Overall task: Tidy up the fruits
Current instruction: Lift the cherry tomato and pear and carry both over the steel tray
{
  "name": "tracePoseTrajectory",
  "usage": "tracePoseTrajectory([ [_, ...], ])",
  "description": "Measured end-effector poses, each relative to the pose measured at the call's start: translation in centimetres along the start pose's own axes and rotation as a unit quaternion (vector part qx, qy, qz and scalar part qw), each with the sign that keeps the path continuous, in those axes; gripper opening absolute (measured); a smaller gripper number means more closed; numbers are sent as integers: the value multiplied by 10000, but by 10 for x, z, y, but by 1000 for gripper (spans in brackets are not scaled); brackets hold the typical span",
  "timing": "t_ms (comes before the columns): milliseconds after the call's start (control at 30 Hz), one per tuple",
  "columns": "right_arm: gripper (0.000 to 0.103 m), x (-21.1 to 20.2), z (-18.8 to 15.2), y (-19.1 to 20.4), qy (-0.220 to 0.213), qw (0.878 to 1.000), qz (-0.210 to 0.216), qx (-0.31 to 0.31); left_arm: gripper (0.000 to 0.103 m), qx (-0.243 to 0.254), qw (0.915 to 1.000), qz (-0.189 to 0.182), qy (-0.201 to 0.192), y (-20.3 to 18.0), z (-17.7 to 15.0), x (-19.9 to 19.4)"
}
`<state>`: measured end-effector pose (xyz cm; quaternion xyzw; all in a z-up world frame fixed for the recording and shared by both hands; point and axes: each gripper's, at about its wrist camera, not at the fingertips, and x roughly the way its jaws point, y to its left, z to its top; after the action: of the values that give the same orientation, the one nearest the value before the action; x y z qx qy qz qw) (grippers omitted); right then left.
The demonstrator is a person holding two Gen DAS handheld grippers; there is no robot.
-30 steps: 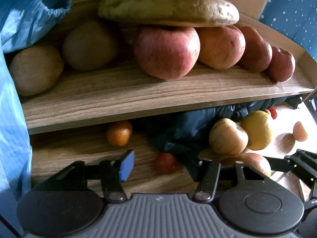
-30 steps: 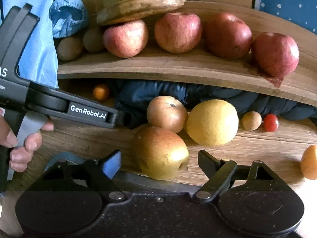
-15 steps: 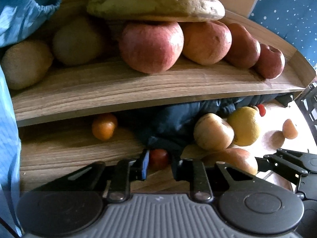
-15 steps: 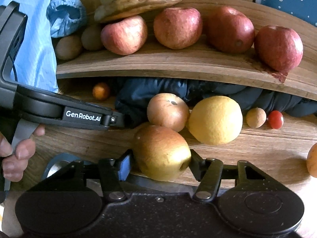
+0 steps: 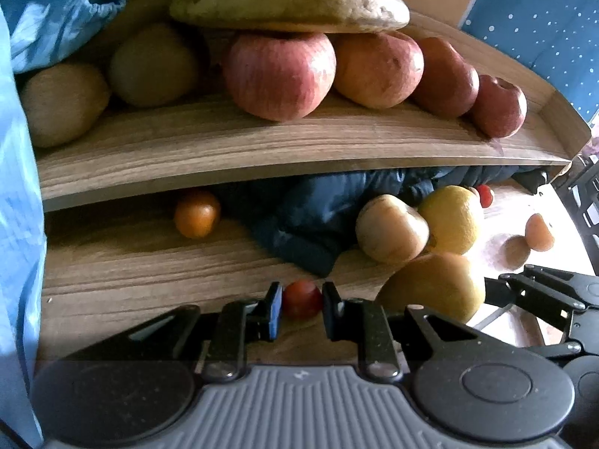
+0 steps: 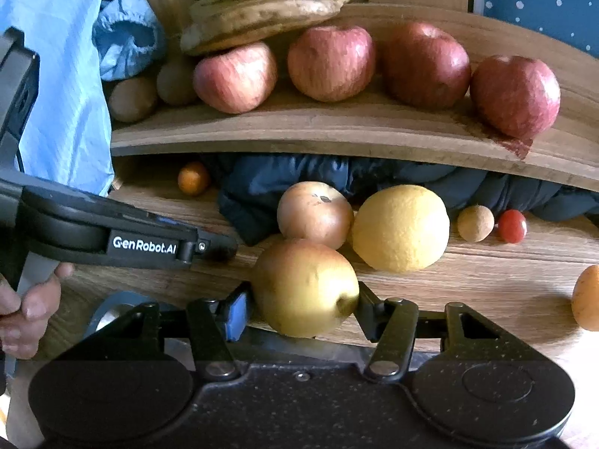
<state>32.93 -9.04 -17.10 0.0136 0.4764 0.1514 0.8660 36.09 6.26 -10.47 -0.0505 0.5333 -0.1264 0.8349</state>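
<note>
My left gripper (image 5: 301, 301) is shut on a small red cherry tomato (image 5: 301, 296) just above the wooden tabletop (image 5: 149, 262). In the right wrist view my right gripper (image 6: 303, 308) has its jaws closing around a yellow pear (image 6: 303, 284), and both pads touch its sides. The pear also shows in the left wrist view (image 5: 430, 284), beside the tomato. Behind it lie a pale apple (image 6: 314, 213) and a yellow citrus fruit (image 6: 400, 228). The wooden shelf (image 6: 337, 127) above holds several red apples (image 6: 331, 61), bananas (image 6: 262, 11) and kiwis (image 6: 133, 99).
A dark blue cloth (image 6: 284, 179) lies bunched under the shelf. A small orange fruit (image 5: 196, 214), a brown ball (image 6: 475, 223) and another cherry tomato (image 6: 511, 226) sit on the table. A hand (image 6: 26, 307) and a light blue sleeve (image 6: 63, 75) are at the left.
My left gripper's jaws have shut on the cherry tomato. My right gripper's jaws have come in from wide apart onto the pear's sides. Neither hand has travelled noticeably.
</note>
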Motion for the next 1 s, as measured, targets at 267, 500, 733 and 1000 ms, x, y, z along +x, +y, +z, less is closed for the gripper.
tracePoseTrajectory([
  [267,55,-11,-3,-2,-127,9999,23,-4,24,-20,9999,26,-99,-8,-6,-12],
  [500,55,-13,-7,-3,-159,9999,6,33,24,-65,9998,102,-137,-9,-15,-18],
  [733,55,-6,-3,-10,-117,9996,97,236,24,-171,9997,120,-140,-6,-13,-16],
  [1000,56,4,3,-10,-71,9994,149,291,24,-270,9995,167,-79,1,-9,-9],
])
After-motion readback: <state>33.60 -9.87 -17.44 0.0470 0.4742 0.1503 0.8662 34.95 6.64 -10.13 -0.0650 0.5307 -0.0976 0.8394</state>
